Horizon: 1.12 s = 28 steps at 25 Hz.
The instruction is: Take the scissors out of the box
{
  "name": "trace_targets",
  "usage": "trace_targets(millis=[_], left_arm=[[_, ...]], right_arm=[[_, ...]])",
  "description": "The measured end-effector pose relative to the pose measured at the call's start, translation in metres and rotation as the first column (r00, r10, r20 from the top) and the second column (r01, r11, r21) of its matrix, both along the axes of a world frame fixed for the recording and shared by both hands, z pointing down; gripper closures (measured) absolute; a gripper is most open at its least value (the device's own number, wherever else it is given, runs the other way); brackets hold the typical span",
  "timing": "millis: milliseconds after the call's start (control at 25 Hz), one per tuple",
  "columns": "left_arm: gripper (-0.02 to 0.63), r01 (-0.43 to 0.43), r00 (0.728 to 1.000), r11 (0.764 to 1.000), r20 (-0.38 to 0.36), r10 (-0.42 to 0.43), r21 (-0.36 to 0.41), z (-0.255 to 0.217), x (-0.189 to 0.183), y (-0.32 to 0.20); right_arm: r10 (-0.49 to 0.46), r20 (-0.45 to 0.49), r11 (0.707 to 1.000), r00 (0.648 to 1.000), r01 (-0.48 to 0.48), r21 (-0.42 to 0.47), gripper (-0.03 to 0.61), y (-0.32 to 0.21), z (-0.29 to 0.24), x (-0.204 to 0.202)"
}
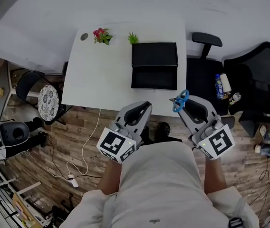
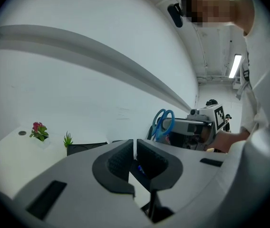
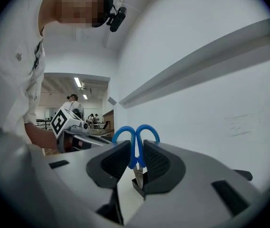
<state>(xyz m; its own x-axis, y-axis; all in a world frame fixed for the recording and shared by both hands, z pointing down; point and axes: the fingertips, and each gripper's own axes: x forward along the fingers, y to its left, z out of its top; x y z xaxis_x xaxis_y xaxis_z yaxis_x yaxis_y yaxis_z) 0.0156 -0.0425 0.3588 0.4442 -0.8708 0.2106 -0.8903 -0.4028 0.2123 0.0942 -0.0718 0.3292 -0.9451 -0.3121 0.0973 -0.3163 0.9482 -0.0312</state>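
**Head view:** The blue-handled metal scissors (image 1: 180,100) are held by the right gripper (image 1: 187,109) over the near edge of the white rectangular table (image 1: 101,80). They are clear of the open black rectangular box (image 1: 154,65), which lies beyond them.

**Left gripper view:** The jaws of the left gripper (image 2: 135,161) are drawn almost together on nothing. The scissors are seen to its right.

**Right gripper view:** The pads are clamped just below the handle loops, which stand out past the fingertips, with the blades running back between the jaws. Removal is judged done, and any set-down falls to the right hand.
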Motion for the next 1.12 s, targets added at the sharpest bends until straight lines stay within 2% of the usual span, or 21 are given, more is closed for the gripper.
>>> trace_targets(millis=[1120], left_arm=[[0.586,-0.019,1.0,1.0,-0.002,0.019,-0.013,-0.001,0.008,-0.015]], right_arm=[[0.012,0.007,1.0,1.0,-0.011,-0.02,0.486,-0.013,0.001,0.005]])
